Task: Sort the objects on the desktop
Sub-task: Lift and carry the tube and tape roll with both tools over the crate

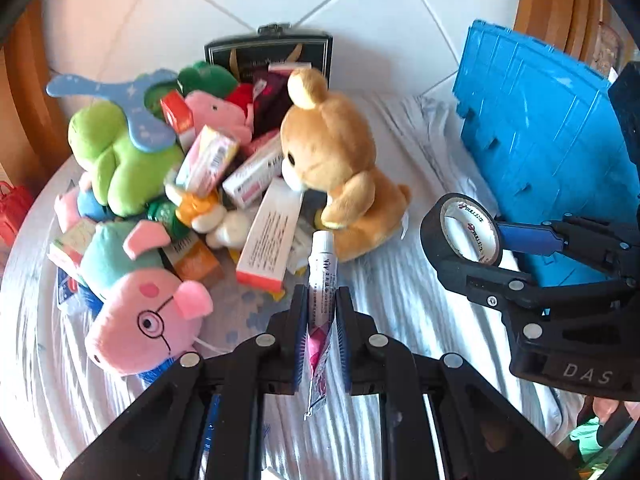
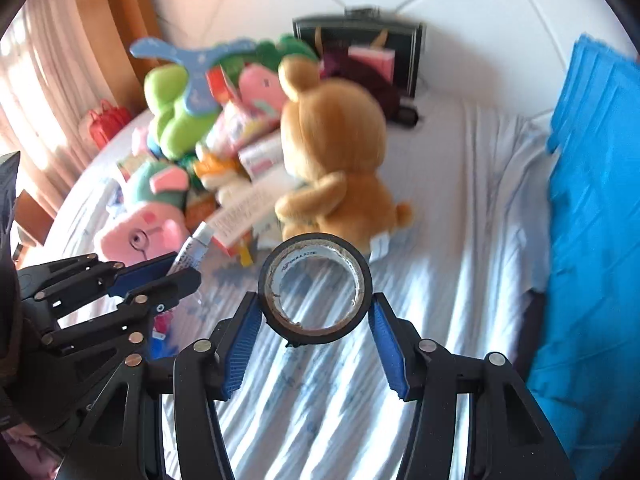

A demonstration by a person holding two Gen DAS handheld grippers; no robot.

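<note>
My left gripper (image 1: 322, 300) is shut on a white and pink tube (image 1: 322, 280), which stands upright between the blue pads above the striped cloth. My right gripper (image 2: 316, 312) is shut on a black roll of tape (image 2: 316, 286), lifted off the cloth; its pads press the roll's two sides. In the left wrist view the tape roll (image 1: 464, 228) and right gripper (image 1: 496, 244) hang at the right, in front of the blue crate (image 1: 548, 128). In the right wrist view the left gripper (image 2: 176, 272) with the tube (image 2: 194, 250) sits at the left.
A heap of plush toys and small boxes fills the left: a brown bear (image 1: 340, 160), a pink pig (image 1: 144, 316), a green plush (image 1: 116, 156). A black case (image 1: 272, 52) stands behind. A red bag (image 1: 12, 208) is at the far left edge. Striped cloth (image 1: 400, 308) lies between heap and crate.
</note>
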